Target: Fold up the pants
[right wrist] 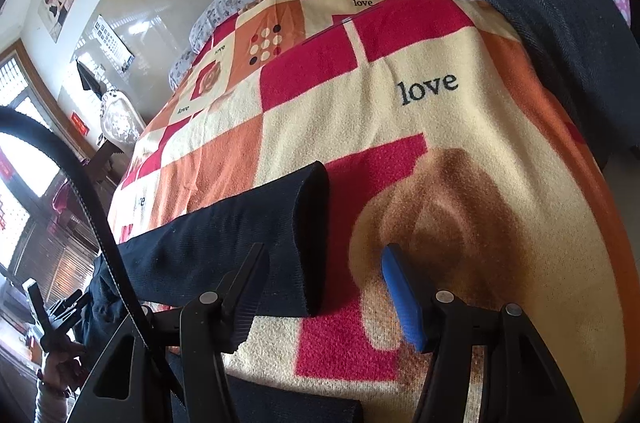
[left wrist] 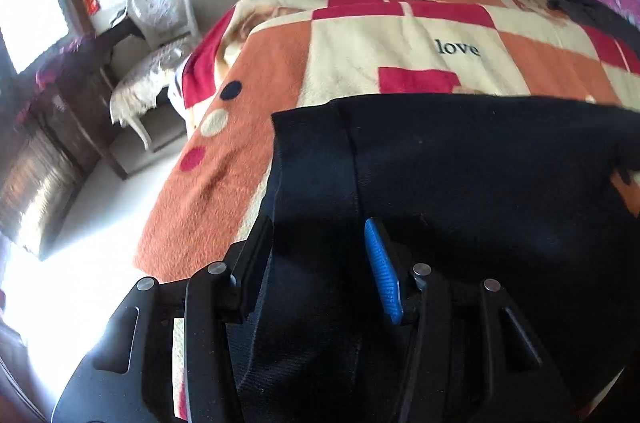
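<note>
With dark navy knit pants [left wrist: 460, 163] spread flat along near edge of checked red-orange fleece blanket [left wrist: 400, 63], both jaws open, gripping nothing. Risk: single-layer pinch, bunching; blanket snagged near right-hand cuff [right wrist: 312, 235].

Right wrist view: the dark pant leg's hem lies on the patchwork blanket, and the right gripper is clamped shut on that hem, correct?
Not quite. The pant leg's hem does lie on the patchwork blanket, but the right gripper is not clamped on it. In the right wrist view its jaws stand open, the hem's lower corner lying between them with neither pad pressing on it.
</note>
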Demonstrator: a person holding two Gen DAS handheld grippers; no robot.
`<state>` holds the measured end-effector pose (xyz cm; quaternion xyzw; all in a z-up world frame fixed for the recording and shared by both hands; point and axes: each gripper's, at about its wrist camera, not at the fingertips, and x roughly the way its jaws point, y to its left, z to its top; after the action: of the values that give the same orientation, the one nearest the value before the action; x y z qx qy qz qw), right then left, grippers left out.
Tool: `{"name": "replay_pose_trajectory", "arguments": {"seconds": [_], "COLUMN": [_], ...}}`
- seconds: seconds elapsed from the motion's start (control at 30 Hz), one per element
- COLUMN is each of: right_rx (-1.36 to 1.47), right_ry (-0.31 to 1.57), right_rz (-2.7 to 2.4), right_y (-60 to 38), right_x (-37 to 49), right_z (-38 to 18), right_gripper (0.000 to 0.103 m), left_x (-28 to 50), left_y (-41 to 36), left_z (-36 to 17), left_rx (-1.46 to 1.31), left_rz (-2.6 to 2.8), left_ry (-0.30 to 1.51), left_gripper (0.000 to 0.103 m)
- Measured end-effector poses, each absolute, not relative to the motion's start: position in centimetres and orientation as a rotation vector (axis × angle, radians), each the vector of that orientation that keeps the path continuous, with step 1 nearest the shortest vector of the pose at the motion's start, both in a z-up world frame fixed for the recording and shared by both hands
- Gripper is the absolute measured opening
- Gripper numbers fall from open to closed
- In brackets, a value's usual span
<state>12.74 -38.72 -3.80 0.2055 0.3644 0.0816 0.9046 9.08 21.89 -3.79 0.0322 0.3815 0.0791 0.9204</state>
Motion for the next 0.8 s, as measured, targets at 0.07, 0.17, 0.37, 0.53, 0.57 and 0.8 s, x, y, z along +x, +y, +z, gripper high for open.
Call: {"name": "replay_pose_trajectory", "arguments": {"seconds": [0.07, 0.17, 0.37, 0.53, 0.57, 0.8], "right_rx": [0.428, 0.431, 0.416, 0.421, 0.42, 0.428], "right_ry": [0.75, 0.746, 0.733, 0.712, 0.713, 0.724], "right_rz": [0.172, 0.171, 0.15, 0.127, 0.127, 0.14], "right_y": [-38.8, -38.9, -38.9, -39.1, -39.1, -39.1], "right_x": [12.7, 12.6, 12.4, 12.0, 12.1, 12.3], "right_z": [-3.8, -3.9, -3.7, -3.6, -3.6, -3.8], "right_gripper": [0.057, 0.057, 0.057, 0.057, 0.057, 0.057], "left_x": [8.3, 7.1, 5.0, 4.3, 4.2, 4.4], "left_y": [24.0, 26.9, 30.8, 30.2, 30.2, 30.2], "left_z": [-3.8, -4.4, -6.1, -5.7, -5.8, -5.9], "left_rx": [-0.072, -0.273, -0.619, -0.597, -0.595, -0.577], "left_rz": [0.214, 0.25, 0.194, 0.254, 0.26, 0.266], "left_ry": [0.728, 0.648, 0.559, 0.542, 0.544, 0.557], "left_gripper": [0.049, 0.049, 0.048, 0.048, 0.048, 0.048]}}
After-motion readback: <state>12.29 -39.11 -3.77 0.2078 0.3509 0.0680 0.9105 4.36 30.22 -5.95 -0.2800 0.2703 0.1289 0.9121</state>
